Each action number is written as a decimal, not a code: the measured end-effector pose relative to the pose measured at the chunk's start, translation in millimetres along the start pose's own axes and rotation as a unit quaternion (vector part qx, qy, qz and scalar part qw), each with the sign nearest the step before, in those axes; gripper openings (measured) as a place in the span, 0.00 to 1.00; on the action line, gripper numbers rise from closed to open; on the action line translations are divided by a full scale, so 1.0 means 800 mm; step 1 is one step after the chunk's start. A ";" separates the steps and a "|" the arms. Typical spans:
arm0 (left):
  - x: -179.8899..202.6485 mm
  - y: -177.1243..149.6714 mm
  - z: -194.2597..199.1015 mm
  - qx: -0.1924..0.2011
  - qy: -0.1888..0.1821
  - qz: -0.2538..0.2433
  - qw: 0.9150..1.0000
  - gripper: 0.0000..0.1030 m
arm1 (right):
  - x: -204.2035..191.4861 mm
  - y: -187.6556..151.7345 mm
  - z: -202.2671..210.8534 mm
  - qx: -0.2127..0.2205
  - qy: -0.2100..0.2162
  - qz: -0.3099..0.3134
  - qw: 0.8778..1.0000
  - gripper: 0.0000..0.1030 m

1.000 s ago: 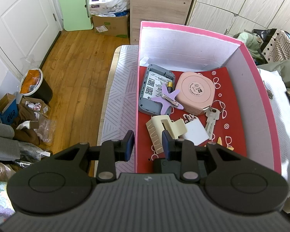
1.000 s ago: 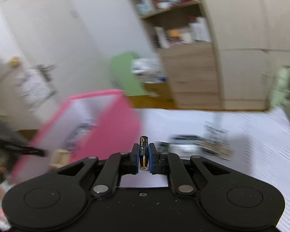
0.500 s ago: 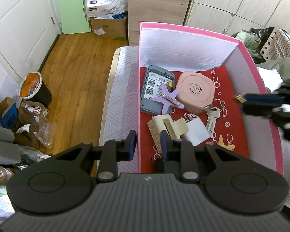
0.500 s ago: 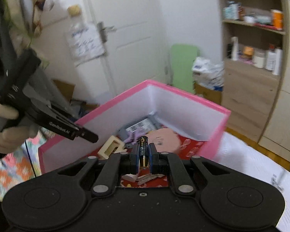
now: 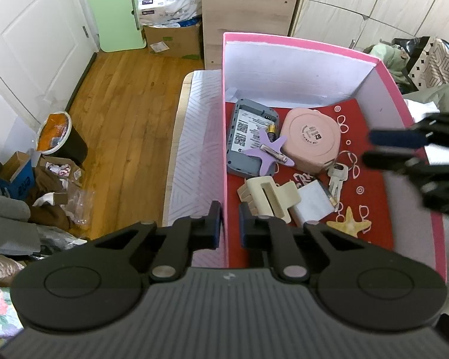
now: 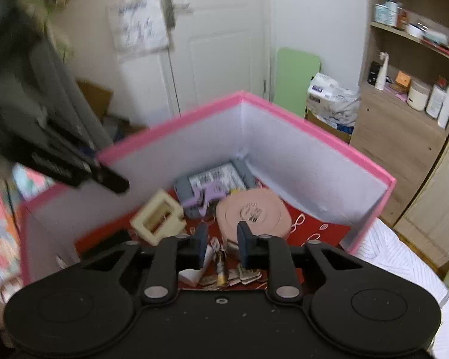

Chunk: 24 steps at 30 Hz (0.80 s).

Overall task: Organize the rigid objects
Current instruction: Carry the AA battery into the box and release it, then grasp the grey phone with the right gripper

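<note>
the right gripper (image 6: 220, 245) hangs over the open pink box (image 6: 314, 137), its two fingers parted with nothing between them. below the gap, on the red floor of the box, an aa battery (image 6: 220, 270) lies among the keys (image 6: 245, 273) and a folded white card (image 6: 194, 272). the left gripper (image 5: 227, 224) straddles the box's near left wall (image 5: 224, 161): one finger outside, one inside, a narrow gap between the pads; whether they actually pinch the wall cannot be told.

from the left wrist view the box floor holds a grey router-like device with qr labels (image 5: 248, 137), a second battery (image 5: 271, 130) lying on it, a lilac starfish hair clip (image 5: 269, 154) across its corner, a round pink tape measure (image 5: 312, 137) just beside, keys (image 5: 335, 176) touching the tape measure's lower edge, a cream claw hair clip (image 5: 269, 197) near the left wall, a white card (image 5: 312, 202) beside it and a yellow starfish clip (image 5: 348, 224) nearest the camera. the right gripper shows blurred at the box's right rim (image 5: 419, 149). the box sits on a striped white bed cover (image 5: 194, 149).
</note>
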<state>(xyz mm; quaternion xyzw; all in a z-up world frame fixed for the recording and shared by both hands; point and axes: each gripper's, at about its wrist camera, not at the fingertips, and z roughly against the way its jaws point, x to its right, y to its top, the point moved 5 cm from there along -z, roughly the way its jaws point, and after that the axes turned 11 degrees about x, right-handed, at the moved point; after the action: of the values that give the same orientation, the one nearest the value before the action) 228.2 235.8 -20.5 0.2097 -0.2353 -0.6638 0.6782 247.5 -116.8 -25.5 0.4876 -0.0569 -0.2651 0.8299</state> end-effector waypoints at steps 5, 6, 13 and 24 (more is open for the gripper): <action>0.000 0.003 0.003 -0.004 0.004 -0.009 1.000 0.04 | 0.019 0.005 0.051 0.053 -0.028 -0.040 0.997 0.41; 0.000 0.004 0.004 -0.004 0.003 -0.009 1.000 0.04 | 0.023 0.004 0.060 0.062 -0.035 -0.046 0.996 0.43; -0.004 0.004 0.010 -0.003 0.000 -0.002 1.000 0.04 | 0.075 -0.026 0.105 0.112 -0.090 -0.185 0.972 0.69; 0.001 0.003 0.017 0.003 0.003 -0.020 1.000 0.04 | 0.136 -0.102 0.124 0.105 -0.206 -0.261 0.937 0.71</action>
<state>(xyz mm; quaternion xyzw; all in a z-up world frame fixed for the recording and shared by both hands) 222.2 235.1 -7.8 0.2184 -0.2311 -0.6760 0.6648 273.9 -279.1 -60.5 0.5048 -0.1247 -0.5594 0.6455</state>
